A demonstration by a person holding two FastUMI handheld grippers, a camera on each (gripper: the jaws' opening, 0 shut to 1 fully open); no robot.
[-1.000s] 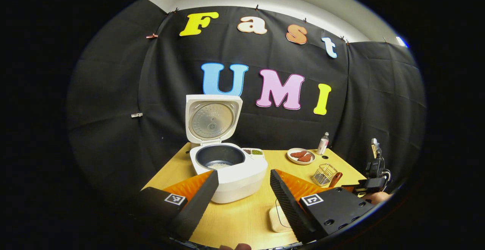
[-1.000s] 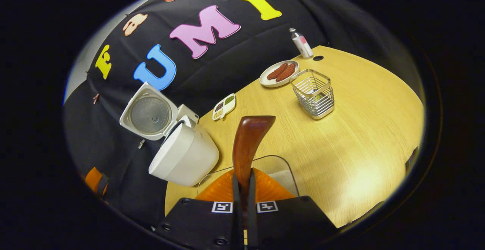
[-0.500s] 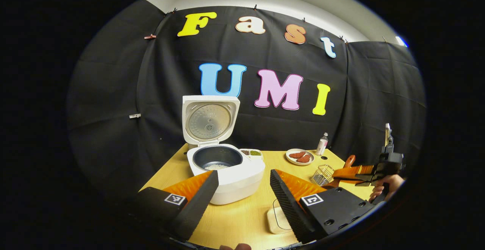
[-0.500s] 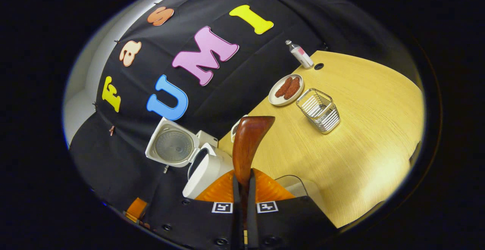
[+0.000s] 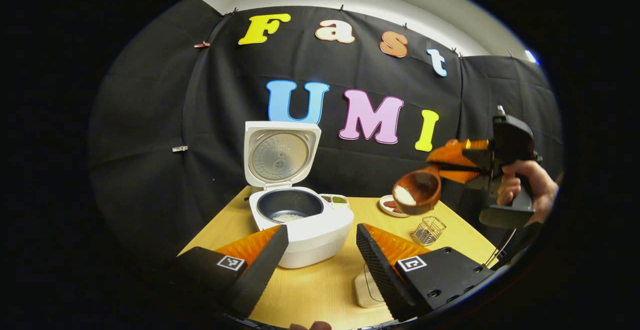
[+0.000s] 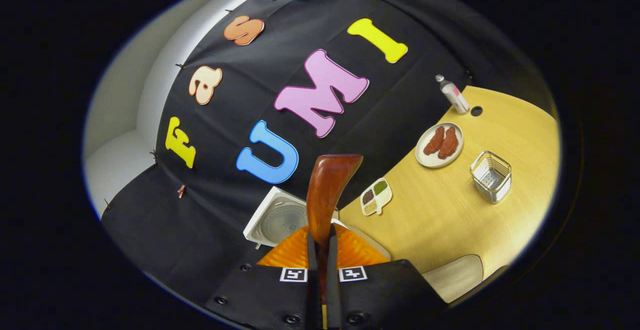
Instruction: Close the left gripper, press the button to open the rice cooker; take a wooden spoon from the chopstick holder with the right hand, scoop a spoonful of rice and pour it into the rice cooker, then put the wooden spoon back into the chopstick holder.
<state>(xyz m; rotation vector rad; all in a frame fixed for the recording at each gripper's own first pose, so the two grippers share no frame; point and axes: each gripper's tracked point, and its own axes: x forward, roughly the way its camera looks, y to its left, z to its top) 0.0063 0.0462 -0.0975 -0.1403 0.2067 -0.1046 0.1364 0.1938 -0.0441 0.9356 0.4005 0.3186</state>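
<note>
While the right gripper (image 6: 320, 250) is pinching the spoon (image 6: 327, 190) by its handle, both fingers pressing on it, a hand (image 5: 525, 190) is carrying it high over the right side of the table (image 5: 310, 290). Seen from the left gripper view, the spoon's bowl is facing this way with a small heap of white rice in it, well apart from the cooker (image 5: 300, 220) and above the wire holder (image 5: 427, 230).

Nearer, the left gripper (image 5: 320, 260) is hanging low over the table with its jaws spread wide and nothing between them, pointing at the cooker's front.

By my reckoning the task is past halfway: the lid (image 5: 280, 152) is standing upright and open, the spoon is out of the holder and loaded. Left to do are the pour into the pot and the return of the spoon.

As for containers, the cooker's dark pot is already showing a little white rice at the bottom. The holder is looking empty. A plate (image 6: 440, 145) at the far side is carrying two brownish pieces, a small divided dish (image 6: 376, 196) is holding grains or beans, and a bottle (image 6: 452, 94) is standing at the far right edge. A pale tub (image 5: 367, 290) near the left gripper may be the rice supply; I cannot tell its contents.
</note>
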